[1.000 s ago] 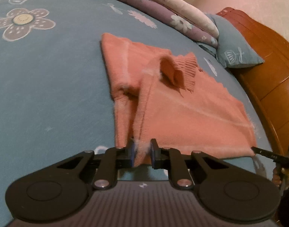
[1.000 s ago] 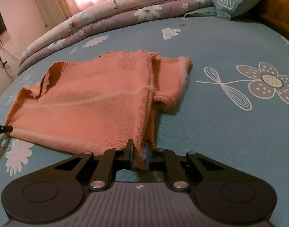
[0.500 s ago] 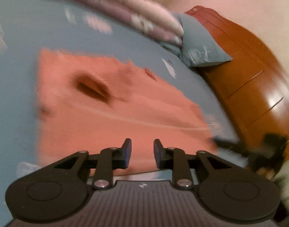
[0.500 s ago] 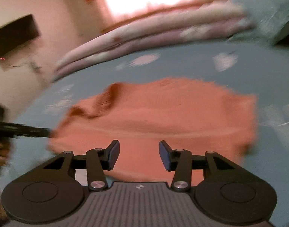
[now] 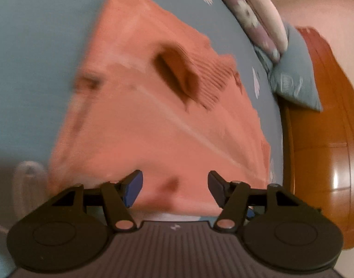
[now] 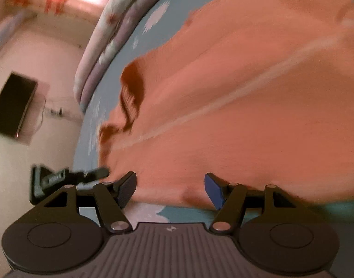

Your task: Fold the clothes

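Across the lower left of each wrist view, the left gripper [image 5: 174,185] and right gripper [image 6: 170,186] are seen spread wide and empty, just short of the near hem of the orange knitted sweater [image 5: 158,115], spread flat on the blue flowered bedsheet [image 5: 33,58].

Salmon-orange sweater [image 5: 153,120], flower-patterned teal bedsheet [image 5: 38,69]

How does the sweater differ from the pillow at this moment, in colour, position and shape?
The sweater is orange; the pillow is grey-blue with a pale print. The sweater lies spread flat in the middle of the bed, just ahead of both open tools; the pillow sits at the far end, against the wooden headboard. The sweater is a flat layer with a ribbed collar; the pillow is plump. Both rest on the bed, and no tool touches either.
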`<state>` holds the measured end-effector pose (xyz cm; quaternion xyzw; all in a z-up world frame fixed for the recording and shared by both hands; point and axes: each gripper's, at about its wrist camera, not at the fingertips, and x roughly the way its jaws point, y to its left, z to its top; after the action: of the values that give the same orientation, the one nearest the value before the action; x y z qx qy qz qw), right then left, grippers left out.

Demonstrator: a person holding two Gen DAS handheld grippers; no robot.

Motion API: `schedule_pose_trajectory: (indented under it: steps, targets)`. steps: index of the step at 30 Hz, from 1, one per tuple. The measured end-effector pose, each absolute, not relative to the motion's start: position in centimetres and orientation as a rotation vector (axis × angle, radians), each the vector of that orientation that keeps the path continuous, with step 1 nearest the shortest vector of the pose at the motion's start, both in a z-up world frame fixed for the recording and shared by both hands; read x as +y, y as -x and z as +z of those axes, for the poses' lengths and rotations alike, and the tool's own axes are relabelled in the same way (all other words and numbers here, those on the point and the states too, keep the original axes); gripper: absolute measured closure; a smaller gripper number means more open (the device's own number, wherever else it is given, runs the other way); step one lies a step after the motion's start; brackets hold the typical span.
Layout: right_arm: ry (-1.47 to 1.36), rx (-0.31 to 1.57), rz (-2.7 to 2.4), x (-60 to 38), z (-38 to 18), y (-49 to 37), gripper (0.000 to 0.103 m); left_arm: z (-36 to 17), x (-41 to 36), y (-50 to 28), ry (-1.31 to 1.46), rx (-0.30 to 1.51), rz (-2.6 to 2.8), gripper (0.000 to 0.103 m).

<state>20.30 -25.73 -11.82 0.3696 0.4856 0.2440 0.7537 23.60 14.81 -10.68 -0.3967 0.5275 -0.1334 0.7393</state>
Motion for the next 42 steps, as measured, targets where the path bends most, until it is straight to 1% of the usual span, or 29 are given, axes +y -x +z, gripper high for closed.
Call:
schedule_pose_trajectory:
  steps: [6,12,15,16,17,18,19,23,27,30,32,34,35,36,39,42]
  targets:
    - [-0.807,0.974,0.404,-32.3,-11.7,-17.9,0.033,-11.4,19.4,-20.7,0.973,1.072,-0.270,0.040]
    - [-0.876,0.918,0.409,-34.5,-13.1,-16.8,0.034,-11.6,19.9,-20.9,0.971,1.039,-0.291,0.040]
    - [-0.837,0.933,0.370,-33.9,-12.2,-16.8,0.033,-10.0,17.9,-21.2,0.889,1.062,-0.298,0.040]
    - [-0.808,0.932,0.354,-33.6,-11.5,-16.8,0.028,-9.3,17.1,-21.2,0.855,1.070,-0.303,0.038]
    - [-0.767,0.922,0.346,-33.1,-10.6,-16.7,0.026,-8.6,16.3,-21.3,0.820,1.077,-0.308,0.035]
    - [-0.742,0.914,0.363,-32.3,-10.0,-16.8,0.021,-8.0,15.5,-21.4,0.786,1.085,-0.312,0.034]
    - [-0.730,0.909,0.393,-31.4,-9.5,-17.0,0.020,-7.5,14.4,-21.5,0.761,1.090,-0.329,0.034]
    - [-0.684,0.932,0.542,-26.6,-8.7,-18.3,0.019,-7.1,8.8,-22.5,0.725,1.106,-0.450,0.033]
    - [-0.593,1.017,0.620,-21.3,-10.1,-19.9,0.019,-8.4,5.3,-23.1,0.756,1.149,-0.511,0.033]
    - [-0.587,1.013,0.579,-22.5,-10.2,-19.4,0.019,-9.9,3.6,-23.5,0.816,1.176,-0.556,0.033]
    - [-0.586,1.004,0.543,-23.8,-10.2,-18.9,0.019,-10.5,3.0,-23.5,0.785,1.196,-0.540,0.033]
    - [-0.585,0.995,0.508,-25.0,-10.1,-18.5,0.019,-11.0,3.3,-23.3,0.776,1.211,-0.513,0.033]
    - [-0.584,0.991,0.490,-25.6,-10.1,-18.2,0.019,-11.2,4.0,-23.1,0.800,1.206,-0.512,0.031]
    - [-0.584,0.986,0.472,-26.3,-10.1,-18.0,0.019,-11.2,4.8,-23.1,0.817,1.198,-0.501,0.031]
    - [-0.581,0.971,0.420,-28.1,-10.0,-17.3,0.019,-11.1,7.8,-22.5,0.810,1.164,-0.446,0.030]
    - [-0.660,0.942,0.385,-31.6,-10.8,-16.1,0.019,-11.5,11.6,-21.4,0.884,1.126,-0.399,0.030]
